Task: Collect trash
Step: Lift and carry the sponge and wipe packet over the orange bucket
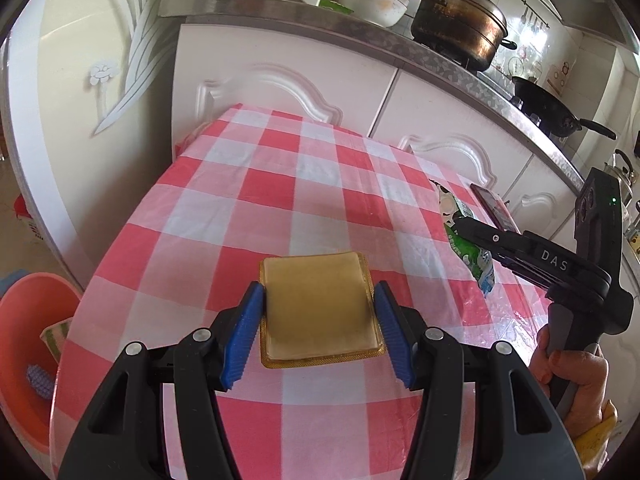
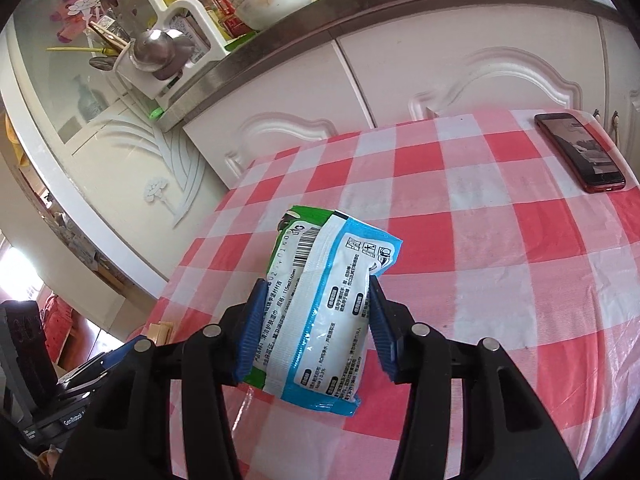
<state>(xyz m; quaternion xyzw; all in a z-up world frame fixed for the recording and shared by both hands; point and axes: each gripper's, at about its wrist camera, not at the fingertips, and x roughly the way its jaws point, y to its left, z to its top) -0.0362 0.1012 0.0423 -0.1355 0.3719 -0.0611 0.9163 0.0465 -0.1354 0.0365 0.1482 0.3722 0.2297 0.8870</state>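
Note:
My left gripper is shut on a flat square gold packet and holds it above the red-and-white checked tablecloth. My right gripper is shut on a white, blue and green wet-wipe pack and holds it above the cloth. In the left wrist view the right gripper shows at the right with the pack in its jaws. The left gripper's body shows at the lower left of the right wrist view.
A dark phone lies at the table's far right corner. A pink basin with scraps stands on the floor left of the table. White cabinets and a counter with a pot, bowls and wok run behind.

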